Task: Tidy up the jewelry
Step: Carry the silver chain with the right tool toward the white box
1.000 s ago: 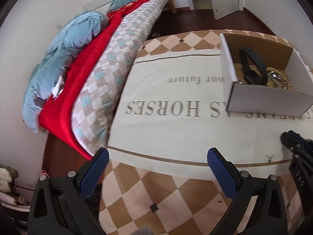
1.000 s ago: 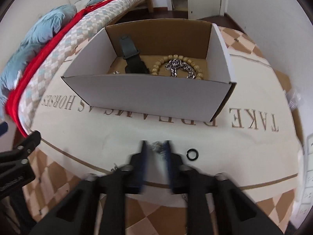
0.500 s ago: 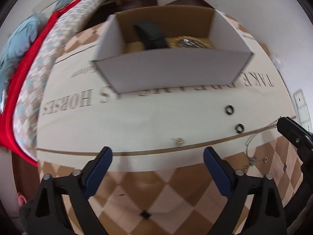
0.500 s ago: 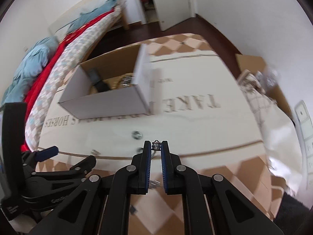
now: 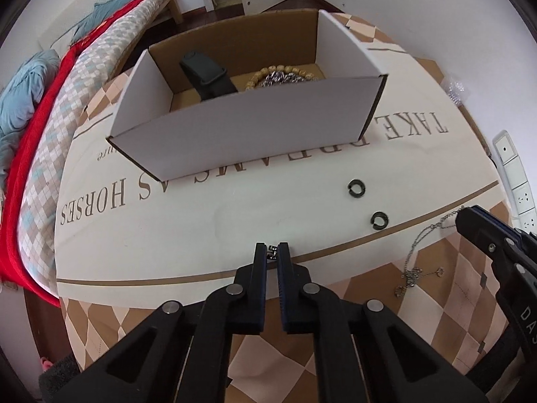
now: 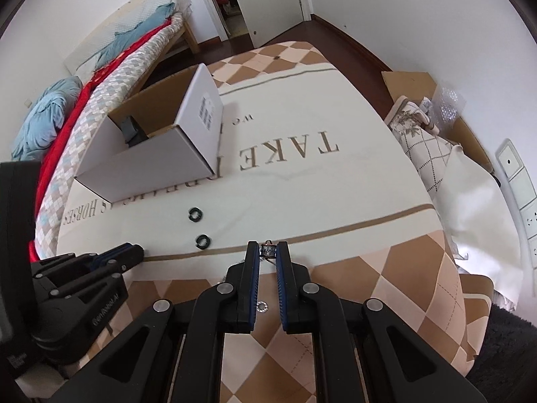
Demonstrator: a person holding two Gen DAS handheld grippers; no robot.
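A white cardboard box stands on the table cloth and holds a black watch, a bead bracelet and a silver chain. My left gripper is shut on a small silver earring just above the cloth. My right gripper is shut on a thin silver necklace, which hangs down from it over the checkered cloth. Two black rings lie on the cloth between the grippers; they also show in the right wrist view.
A bed with red and blue covers runs along the table's left side. A flat carton and patterned cushion lie past the table's right edge. A wall socket strip is at the right.
My left gripper has swung toward the box and closed on the small earring. My right gripper has lifted the necklace and moved right, away from the box.
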